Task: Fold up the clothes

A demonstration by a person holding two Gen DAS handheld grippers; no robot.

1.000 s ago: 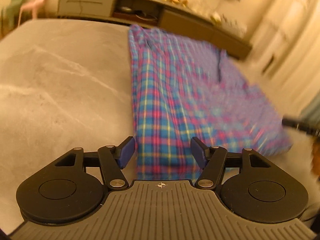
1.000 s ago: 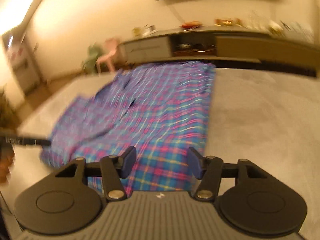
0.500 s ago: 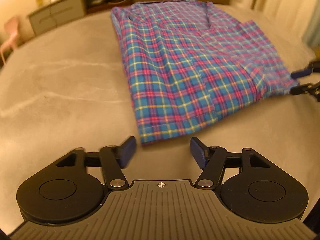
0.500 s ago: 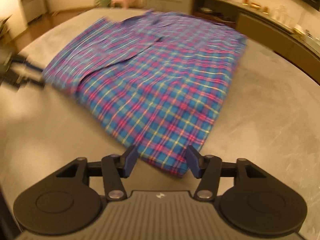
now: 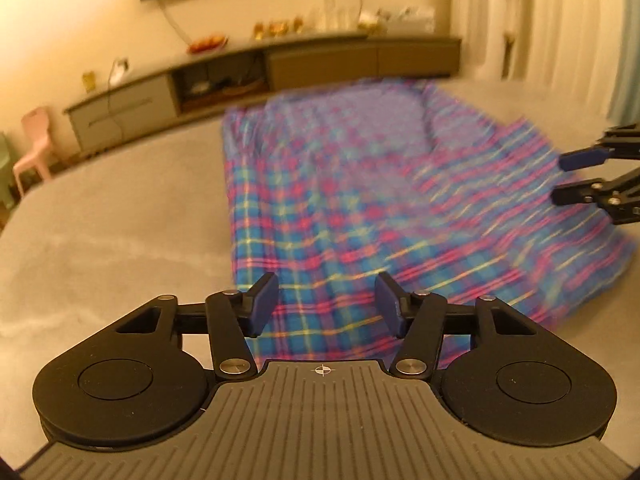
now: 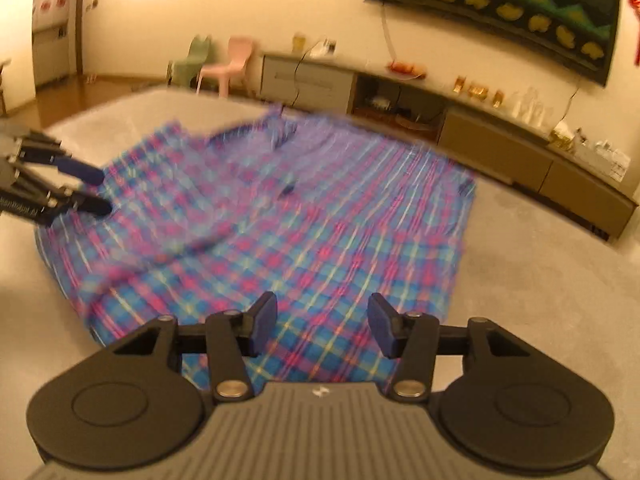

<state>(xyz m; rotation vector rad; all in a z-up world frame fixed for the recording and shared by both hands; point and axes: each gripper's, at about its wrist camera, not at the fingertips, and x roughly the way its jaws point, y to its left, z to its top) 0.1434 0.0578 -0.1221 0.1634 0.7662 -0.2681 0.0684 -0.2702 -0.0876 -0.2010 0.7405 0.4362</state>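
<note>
The plaid shirt point(image 5: 360, 208) lies spread flat on the grey surface point(image 5: 112, 224), its near hem just in front of both tools. We see it blurred in both views, so fine detail of the collar and folds cannot be read. In the right wrist view the same plaid shirt point(image 6: 304, 240) runs from the near centre toward the far left, with a sleeve or folded flap lying across its left part.

We hold the left gripper point(image 5: 326, 306) low over the near hem with its jaws spread wide; plaid cloth shows in the gap between the blue pads point(image 5: 264, 304), and nothing is pinched. We hold the right gripper point(image 6: 322, 326) the same way, jaws spread, above the near edge of the cloth, gripping nothing.

Each tool shows in the other's view. The right gripper point(image 5: 560, 178) appears at the right edge of the left wrist view, at the right side of the shirt, fingers apart. The left gripper point(image 6: 98, 190) appears at the left edge of the right wrist view, at the left side of the shirt, fingers likewise apart.

Beyond the surface, a long low cabinet point(image 6: 460, 128) stands against the far wall, with a pink chair point(image 6: 232, 64) to its left and a dark wall hanging point(image 6: 500, 8) above it.
</note>
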